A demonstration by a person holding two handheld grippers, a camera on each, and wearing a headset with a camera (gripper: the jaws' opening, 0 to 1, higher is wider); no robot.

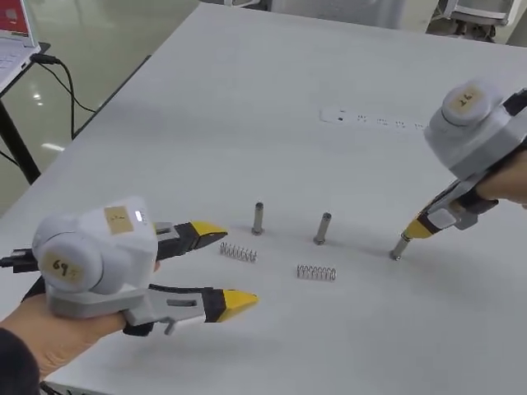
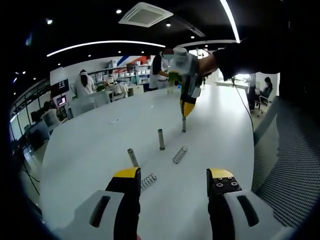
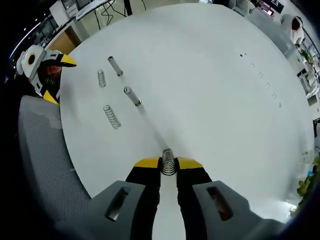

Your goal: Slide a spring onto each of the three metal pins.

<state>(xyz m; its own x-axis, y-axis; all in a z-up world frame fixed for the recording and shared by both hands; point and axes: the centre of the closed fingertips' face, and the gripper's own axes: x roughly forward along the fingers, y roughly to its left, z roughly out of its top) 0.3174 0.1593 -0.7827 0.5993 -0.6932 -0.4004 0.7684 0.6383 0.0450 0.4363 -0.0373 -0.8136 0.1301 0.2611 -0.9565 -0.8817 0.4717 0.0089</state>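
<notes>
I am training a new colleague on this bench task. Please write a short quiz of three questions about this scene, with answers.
1. True or false: the left gripper is shut on a spring.
2. How many springs lie loose on the table?
3. What is between the jaws of the right gripper? A) a flat-lying pin B) a spring C) nothing
Key: 1 false, its jaws stand open. 2 two: the left spring and the middle spring. 3 B, the held spring.
</notes>
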